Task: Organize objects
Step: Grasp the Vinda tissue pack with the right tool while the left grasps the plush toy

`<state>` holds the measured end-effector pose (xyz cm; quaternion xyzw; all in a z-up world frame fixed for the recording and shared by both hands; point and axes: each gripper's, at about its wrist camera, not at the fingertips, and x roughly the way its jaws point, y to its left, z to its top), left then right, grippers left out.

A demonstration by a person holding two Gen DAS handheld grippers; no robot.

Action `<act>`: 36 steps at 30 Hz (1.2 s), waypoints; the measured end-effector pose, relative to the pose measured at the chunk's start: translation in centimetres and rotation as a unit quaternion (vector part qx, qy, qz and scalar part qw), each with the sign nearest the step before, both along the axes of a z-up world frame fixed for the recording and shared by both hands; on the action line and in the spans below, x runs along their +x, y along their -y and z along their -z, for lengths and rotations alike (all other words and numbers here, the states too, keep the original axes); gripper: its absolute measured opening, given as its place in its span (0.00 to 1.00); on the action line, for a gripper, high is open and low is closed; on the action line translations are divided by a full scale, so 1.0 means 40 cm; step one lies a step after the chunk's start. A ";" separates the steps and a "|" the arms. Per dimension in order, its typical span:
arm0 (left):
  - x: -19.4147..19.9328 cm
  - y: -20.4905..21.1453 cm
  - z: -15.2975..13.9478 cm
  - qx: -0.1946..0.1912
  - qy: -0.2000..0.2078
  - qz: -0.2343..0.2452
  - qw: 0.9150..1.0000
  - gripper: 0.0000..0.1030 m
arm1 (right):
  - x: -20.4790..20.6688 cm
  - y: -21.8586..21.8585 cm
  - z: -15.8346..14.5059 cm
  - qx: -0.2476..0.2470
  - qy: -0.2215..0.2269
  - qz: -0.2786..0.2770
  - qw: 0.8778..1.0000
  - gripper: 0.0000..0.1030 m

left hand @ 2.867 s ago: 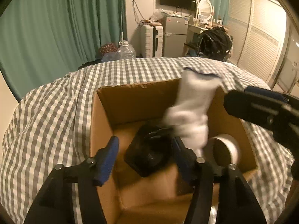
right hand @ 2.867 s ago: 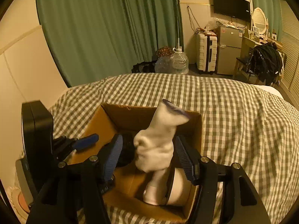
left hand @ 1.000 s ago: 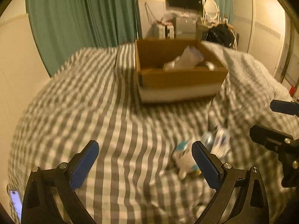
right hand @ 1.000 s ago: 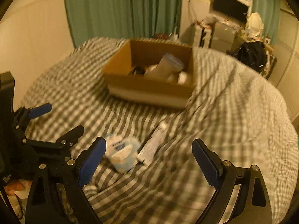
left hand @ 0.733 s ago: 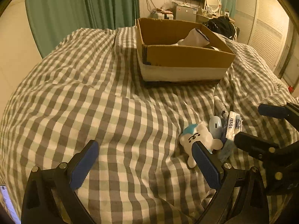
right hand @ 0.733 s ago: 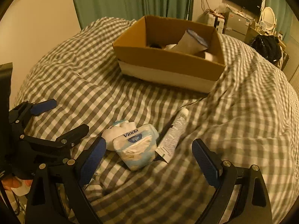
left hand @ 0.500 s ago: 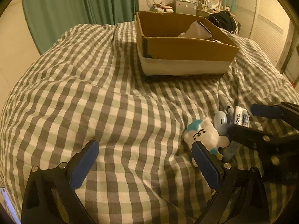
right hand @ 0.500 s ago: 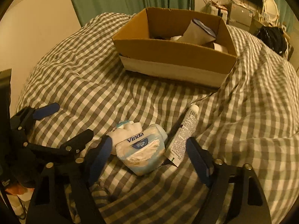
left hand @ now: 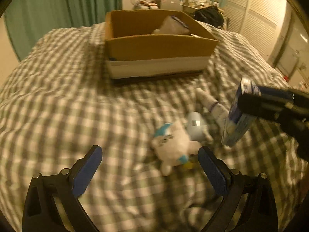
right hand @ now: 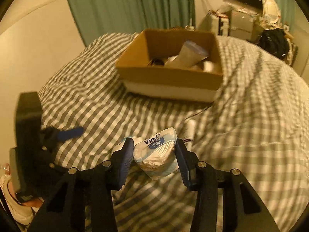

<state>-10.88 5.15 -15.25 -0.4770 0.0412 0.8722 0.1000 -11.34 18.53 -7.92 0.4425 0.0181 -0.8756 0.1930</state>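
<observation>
A soft tissue pack, printed with a blue brand mark, is held between the pads of the right gripper, whose jaws have just been closing onto it. It is judged light and easily squashed; the plastic wrap may be slippery, so a hold across the middle of its body, as seen here, is thought best. In the left wrist view the pack appears lifted just clear of the checked bedcover, though blur leaves this uncertain. The cardboard box, taken as the landmark, lies well beyond the pack, with a white sock and other items already inside.

Nearer than the box, just beside the pack, a small white plush toy, a pale rounded object and a tube lie on the cover. The left gripper is held wide and empty, angled steeply down toward the plush. The right gripper is likewise tilted downward, facing the box.
</observation>
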 end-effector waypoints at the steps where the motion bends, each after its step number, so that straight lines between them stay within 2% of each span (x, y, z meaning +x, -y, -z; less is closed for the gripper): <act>1: -0.008 -0.014 0.007 -0.001 0.003 0.006 1.000 0.99 | 0.001 -0.011 -0.008 -0.002 -0.002 0.006 1.000 0.43; 5: -0.041 -0.040 0.041 -0.003 0.019 0.015 1.000 0.95 | -0.001 -0.042 -0.017 -0.010 -0.006 0.018 1.000 0.43; 7: -0.051 -0.043 0.058 -0.002 0.028 0.018 0.999 0.84 | -0.004 -0.053 -0.014 -0.017 -0.004 0.021 1.000 0.43; 8: -0.054 -0.045 0.063 -0.001 0.032 0.022 0.999 0.82 | -0.005 -0.055 -0.010 -0.019 -0.003 0.023 1.000 0.43; 10: -0.055 -0.048 0.069 0.001 0.034 0.028 0.999 0.64 | -0.010 -0.062 0.000 -0.021 0.001 0.025 0.999 0.43; 11: -0.056 -0.050 0.072 0.002 0.037 0.030 0.999 0.59 | -0.013 -0.065 0.004 -0.024 0.003 0.025 0.999 0.43; 12: -0.057 -0.051 0.074 0.003 0.040 0.034 0.999 0.50 | -0.014 -0.067 0.009 -0.025 0.004 0.025 0.999 0.43; 21: -0.041 -0.047 0.061 0.001 0.034 0.032 0.999 0.50 | -0.004 -0.064 0.009 -0.020 0.002 0.028 0.999 0.43; 28: 0.010 -0.033 0.009 0.005 0.009 0.027 1.000 0.50 | 0.033 -0.045 -0.001 -0.009 -0.008 0.028 1.000 0.43; 36: 0.076 -0.014 -0.050 0.016 -0.013 0.027 0.999 0.50 | 0.093 -0.017 -0.049 -0.002 -0.035 0.026 0.999 0.43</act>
